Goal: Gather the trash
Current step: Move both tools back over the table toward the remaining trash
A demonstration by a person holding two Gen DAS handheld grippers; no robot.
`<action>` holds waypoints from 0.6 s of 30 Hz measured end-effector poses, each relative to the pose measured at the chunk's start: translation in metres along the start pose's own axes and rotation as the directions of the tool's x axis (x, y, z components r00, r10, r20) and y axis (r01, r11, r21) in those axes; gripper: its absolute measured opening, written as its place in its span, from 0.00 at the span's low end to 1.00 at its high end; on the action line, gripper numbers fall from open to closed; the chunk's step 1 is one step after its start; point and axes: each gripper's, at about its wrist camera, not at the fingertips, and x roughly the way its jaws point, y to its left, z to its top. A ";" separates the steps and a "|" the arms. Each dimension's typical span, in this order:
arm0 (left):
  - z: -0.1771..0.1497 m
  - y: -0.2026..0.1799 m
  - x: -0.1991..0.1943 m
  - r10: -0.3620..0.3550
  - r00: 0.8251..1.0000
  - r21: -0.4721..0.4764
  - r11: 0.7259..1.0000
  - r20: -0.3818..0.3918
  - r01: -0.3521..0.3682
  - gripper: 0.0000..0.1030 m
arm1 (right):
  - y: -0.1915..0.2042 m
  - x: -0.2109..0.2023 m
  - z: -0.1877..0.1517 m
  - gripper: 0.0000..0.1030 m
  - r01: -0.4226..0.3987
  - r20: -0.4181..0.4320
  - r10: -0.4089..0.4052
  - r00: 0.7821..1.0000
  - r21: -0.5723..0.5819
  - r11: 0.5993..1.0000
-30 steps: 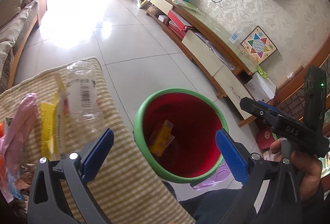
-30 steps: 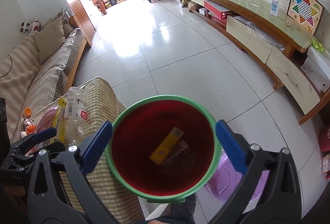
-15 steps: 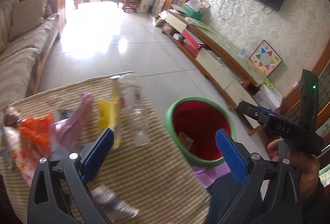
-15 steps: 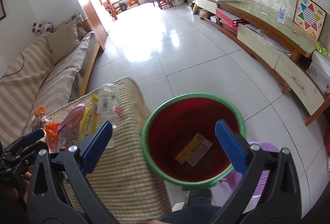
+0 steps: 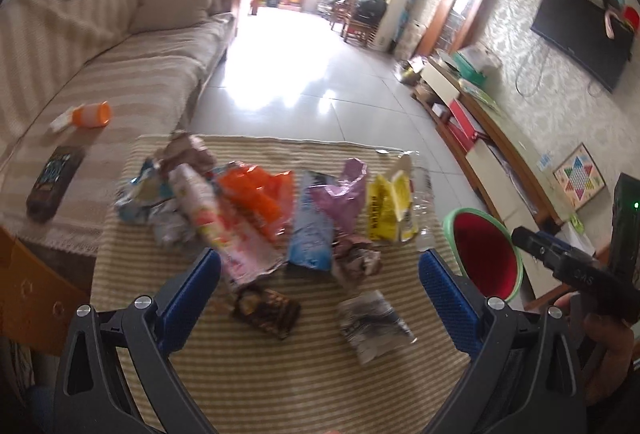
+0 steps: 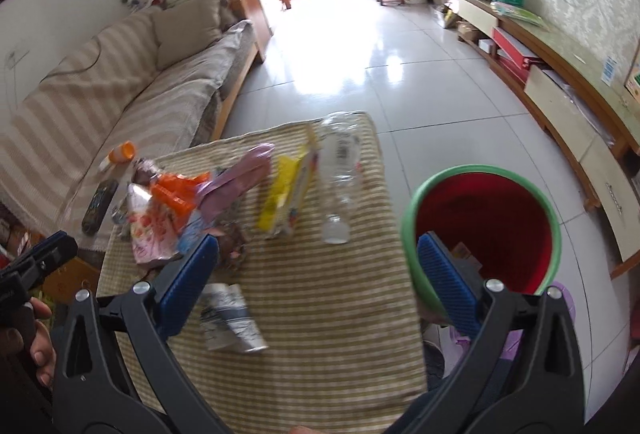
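Left gripper [image 5: 318, 280] and right gripper [image 6: 314, 260] both released, empty — above striped cloth [image 5: 280, 374]. Wrappers [image 5: 256, 210] scattered on it; red bin [image 6: 484, 230] right.

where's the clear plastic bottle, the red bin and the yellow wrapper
clear plastic bottle [image 6: 340, 174], right wrist view, on its see-through body below the label
red bin [image 6: 486, 218], right wrist view, on the red inner wall
yellow wrapper [image 5: 382, 208], left wrist view, on its printed yellow face

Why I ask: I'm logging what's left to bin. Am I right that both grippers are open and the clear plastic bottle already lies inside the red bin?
Not quite. Both grippers, left and right, are open, but the clear plastic bottle lies on the striped cloth, beside the red bin; the right wrist view shows it.
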 end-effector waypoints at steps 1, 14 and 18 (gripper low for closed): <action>-0.002 0.008 -0.004 0.007 1.000 -0.011 1.000 0.003 -0.007 0.92 | 0.008 0.000 -0.002 0.96 -0.008 0.002 0.008 1.000 -0.014 1.000; -0.013 0.073 -0.001 0.104 0.994 -0.146 0.983 -0.040 -0.108 0.92 | 0.068 0.015 -0.006 0.96 0.007 -0.017 -0.008 1.000 -0.091 0.996; -0.015 0.084 0.011 0.055 0.996 -0.193 0.979 -0.066 -0.067 0.92 | 0.068 0.022 0.001 0.96 0.005 -0.028 -0.007 1.000 -0.067 0.998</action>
